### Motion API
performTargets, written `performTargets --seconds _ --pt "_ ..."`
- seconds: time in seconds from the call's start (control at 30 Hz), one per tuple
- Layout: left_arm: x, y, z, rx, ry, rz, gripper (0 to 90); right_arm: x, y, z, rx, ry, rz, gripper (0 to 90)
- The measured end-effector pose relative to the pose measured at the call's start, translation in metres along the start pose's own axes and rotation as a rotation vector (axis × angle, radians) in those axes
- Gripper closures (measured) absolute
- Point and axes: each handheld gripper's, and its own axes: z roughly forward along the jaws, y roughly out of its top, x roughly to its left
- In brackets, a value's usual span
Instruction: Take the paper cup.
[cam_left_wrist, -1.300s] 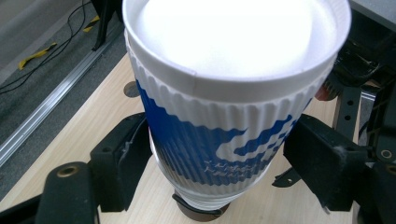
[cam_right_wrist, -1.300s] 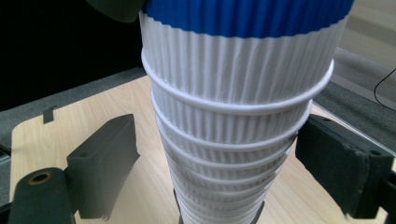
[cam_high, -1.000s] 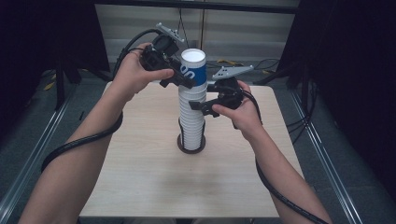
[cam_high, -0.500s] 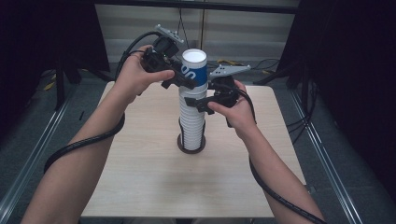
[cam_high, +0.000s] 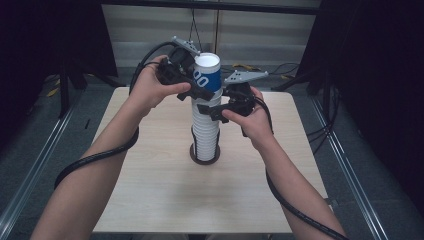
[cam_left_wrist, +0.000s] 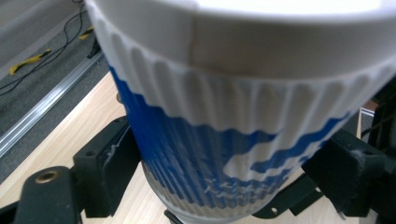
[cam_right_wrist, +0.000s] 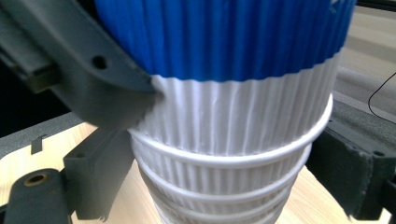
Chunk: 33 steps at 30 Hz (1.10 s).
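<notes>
A tall stack of ribbed white paper cups (cam_high: 205, 130) stands on a dark round base (cam_high: 205, 159) in the middle of the table. A blue-and-white cup (cam_high: 206, 72) sits on top. My left gripper (cam_high: 202, 92) comes in from the left, shut on that blue cup (cam_left_wrist: 224, 140), its pads (cam_left_wrist: 112, 168) pressed against the sides. My right gripper (cam_high: 207, 110) reaches in from the right just below it. Its jaws have just been opening a little and still hug the white cups (cam_right_wrist: 224, 177) under the blue one (cam_right_wrist: 224, 37). The left gripper's jaw (cam_right_wrist: 79, 79) crosses the right gripper view.
The light wooden table (cam_high: 150, 190) has bare room on every side of the stack. Cables lie on the grey floor (cam_high: 260, 67) behind the far edge. Metal rails (cam_high: 30, 185) run along both sides, with dark curtains beyond.
</notes>
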Motion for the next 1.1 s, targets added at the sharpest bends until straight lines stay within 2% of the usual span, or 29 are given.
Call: performTargets --seconds 0.13,0.7,0.83,0.93,1.0,1.1 --pt "-0.001 0.001 0.000 0.007 0.008 0.013 17.4 0.000 0.000 0.000 0.002 0.001 -0.002 11.1" --pt "-0.001 0.009 -0.008 0.040 0.009 0.002 19.6 0.001 -0.001 0.000 0.002 -0.007 -0.004 11.5" --pt "-0.002 0.011 -0.011 0.035 0.012 0.001 20.3 0.001 -0.001 0.000 0.008 -0.009 -0.011 11.7" --pt "-0.003 0.014 -0.014 0.013 0.011 -0.002 21.2 0.001 -0.001 -0.001 0.010 -0.009 -0.015 11.8" --pt "-0.002 0.016 -0.019 -0.019 0.004 -0.014 21.9 0.001 -0.001 -0.001 0.010 -0.008 -0.021 11.9" --pt "-0.002 0.019 -0.025 -0.028 0.008 -0.013 21.9 0.001 -0.001 -0.001 0.013 -0.009 -0.030 12.1"
